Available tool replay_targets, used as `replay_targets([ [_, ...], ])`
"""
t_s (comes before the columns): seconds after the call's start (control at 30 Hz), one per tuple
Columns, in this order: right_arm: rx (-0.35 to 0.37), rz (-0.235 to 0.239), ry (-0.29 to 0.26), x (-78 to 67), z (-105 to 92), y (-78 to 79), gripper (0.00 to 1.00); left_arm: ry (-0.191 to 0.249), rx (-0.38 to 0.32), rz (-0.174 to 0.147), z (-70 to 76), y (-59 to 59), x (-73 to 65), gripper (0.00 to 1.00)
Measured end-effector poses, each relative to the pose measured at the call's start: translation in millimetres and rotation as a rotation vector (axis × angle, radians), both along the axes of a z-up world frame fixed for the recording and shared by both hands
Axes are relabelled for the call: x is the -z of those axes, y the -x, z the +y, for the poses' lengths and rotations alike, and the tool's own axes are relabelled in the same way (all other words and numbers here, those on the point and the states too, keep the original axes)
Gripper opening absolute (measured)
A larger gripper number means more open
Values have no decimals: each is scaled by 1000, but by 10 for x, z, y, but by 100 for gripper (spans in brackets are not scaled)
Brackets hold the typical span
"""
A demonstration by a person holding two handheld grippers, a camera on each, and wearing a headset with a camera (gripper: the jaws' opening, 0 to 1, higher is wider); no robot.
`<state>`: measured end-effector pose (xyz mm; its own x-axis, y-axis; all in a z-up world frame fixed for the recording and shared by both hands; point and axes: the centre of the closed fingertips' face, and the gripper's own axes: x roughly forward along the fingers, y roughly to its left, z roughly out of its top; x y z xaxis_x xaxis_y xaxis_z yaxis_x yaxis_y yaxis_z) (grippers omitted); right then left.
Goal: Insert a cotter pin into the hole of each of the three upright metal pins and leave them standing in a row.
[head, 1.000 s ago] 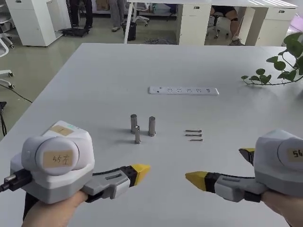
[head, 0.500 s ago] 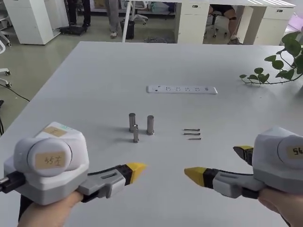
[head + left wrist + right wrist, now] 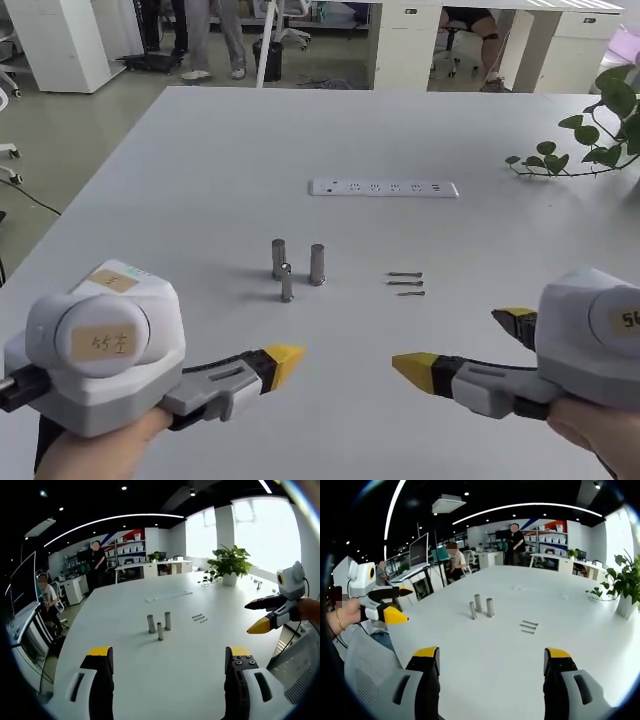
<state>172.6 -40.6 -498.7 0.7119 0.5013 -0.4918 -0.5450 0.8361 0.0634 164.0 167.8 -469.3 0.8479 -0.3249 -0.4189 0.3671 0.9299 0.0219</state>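
Observation:
Three short metal pins [image 3: 317, 264] stand upright in a tight cluster at the table's middle, also seen from the left gripper view [image 3: 160, 630] and the right gripper view [image 3: 490, 607]. Three thin cotter pins [image 3: 407, 283] lie flat in a small stack to their right. My left gripper [image 3: 170, 652] is open and holds nothing; its yellow fingertip [image 3: 283, 358] hovers near the front edge, well short of the pins. My right gripper [image 3: 465, 343] is also open with nothing in it, at the front right, nearer than the cotter pins [image 3: 529, 626].
A white power strip [image 3: 384, 188] lies beyond the pins. A potted plant [image 3: 590, 140] trails over the table's far right edge. The grey table [image 3: 200, 180] has bare room all round the pins. People and cabinets stand far behind.
The head view has shifted slightly. Both grippers stay open at the front of the table, almost where they were. The pins and cotter pins have not moved.

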Motion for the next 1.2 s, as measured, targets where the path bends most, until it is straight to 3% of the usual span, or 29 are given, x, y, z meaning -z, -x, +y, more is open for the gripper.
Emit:
replay_targets([
  [0.33,-11,-5,-4,-14,15,-1,81,-4,11,4,-7,-15,32,89],
  [0.6,-19,-13,-5,-17,26,-8,72,2,15,22,7,-93,130,73],
  [0.77,-27,7,-1,25,28,-22,67,-62,30,-5,67,-339,186,64],
  [1.0,-32,34,-14,95,36,-51,58,-60,74,-53,33,-680,239,48],
  [1.07,-33,41,-16,122,37,-71,56,-42,90,-53,-10,-763,288,42],
  [1.2,-34,42,-22,140,41,-112,53,-34,108,-43,-72,-935,413,39],
])
